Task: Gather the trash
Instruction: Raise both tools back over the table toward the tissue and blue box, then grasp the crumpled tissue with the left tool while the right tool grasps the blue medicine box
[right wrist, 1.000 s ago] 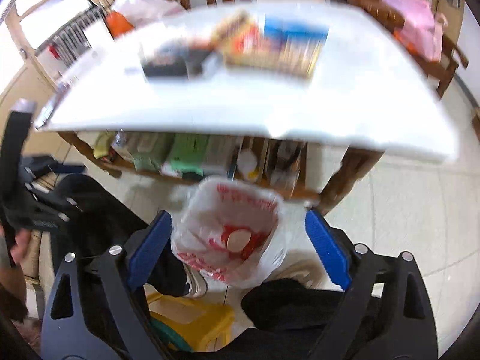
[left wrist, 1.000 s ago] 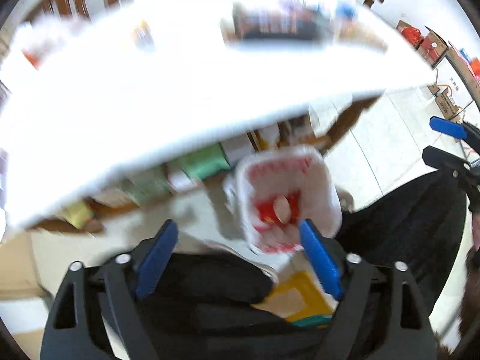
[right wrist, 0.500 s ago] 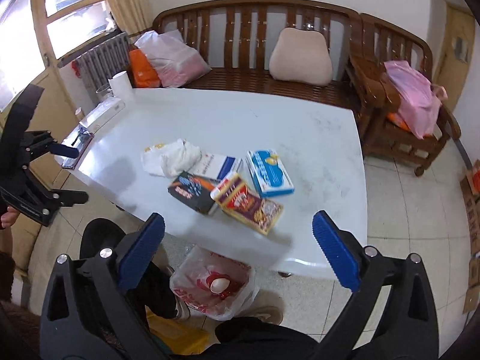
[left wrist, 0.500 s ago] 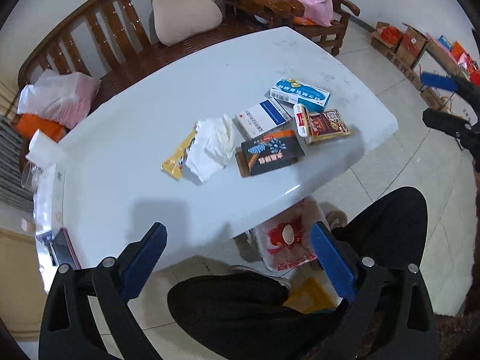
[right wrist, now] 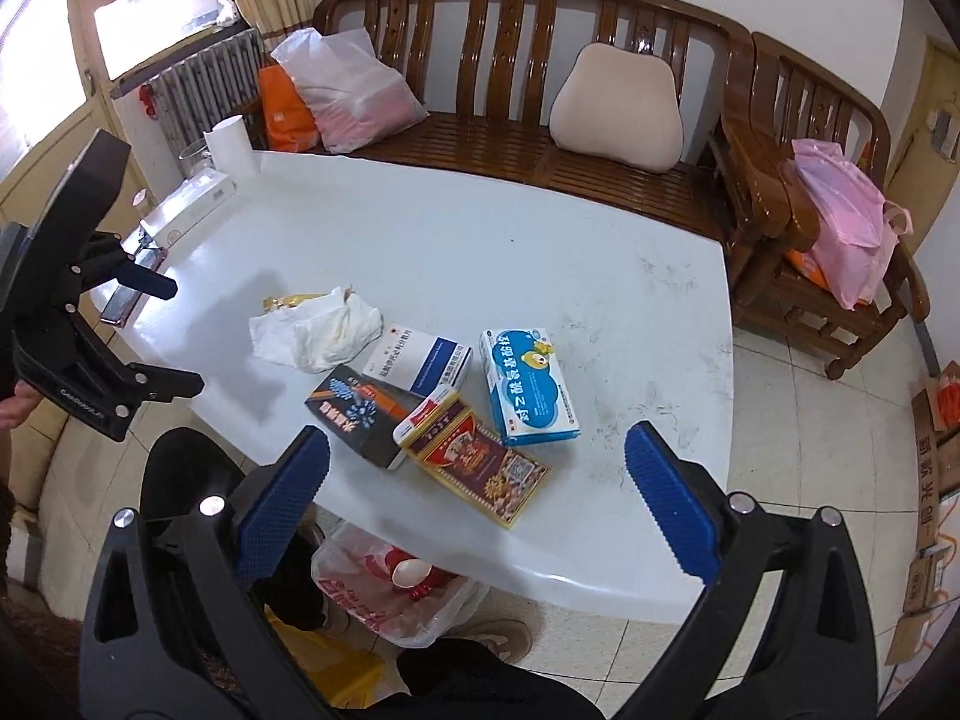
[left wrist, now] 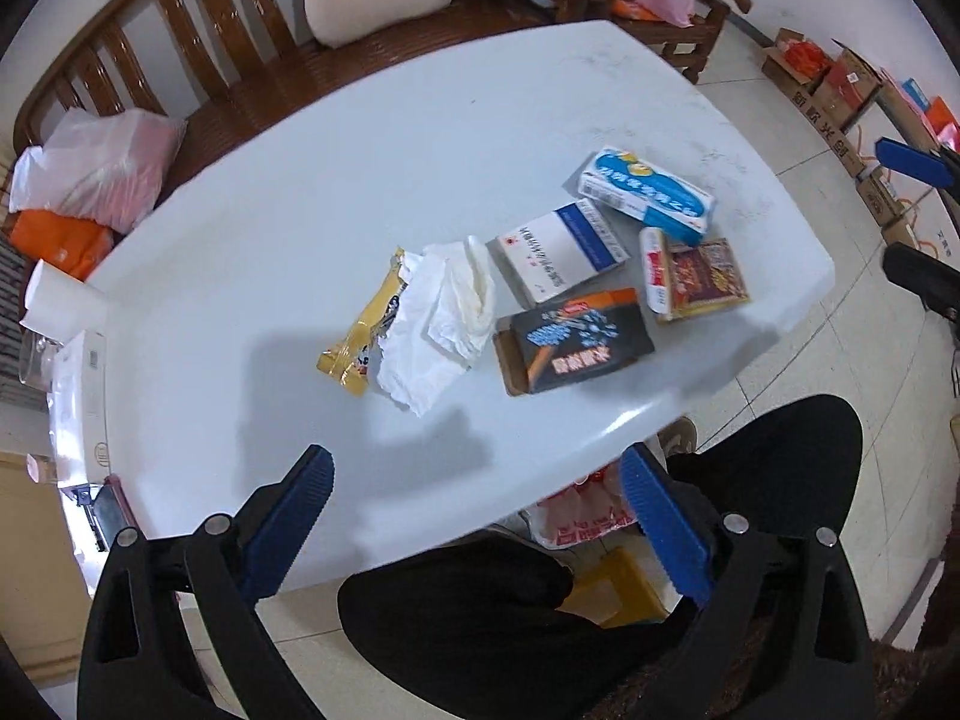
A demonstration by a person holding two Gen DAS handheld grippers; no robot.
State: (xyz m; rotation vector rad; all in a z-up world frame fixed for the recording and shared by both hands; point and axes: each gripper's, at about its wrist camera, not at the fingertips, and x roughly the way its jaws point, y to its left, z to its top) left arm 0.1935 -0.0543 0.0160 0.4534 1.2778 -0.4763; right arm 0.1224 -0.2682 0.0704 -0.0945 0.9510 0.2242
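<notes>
Above the white table, with both grippers spread wide and empty, we approach the crumpled tissue squarely, closing only once it sits between the pads.

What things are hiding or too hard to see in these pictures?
- Trash bag on the floor: the white table edge covers its top in the right wrist view; the left wrist view shows only a sliver.
- Yellow wrapper: the crumpled tissue covers most of it in both views.
- Yellow stool: the person's dark legs hide most of it.
- Small print on the boxes: too small to read.
</notes>
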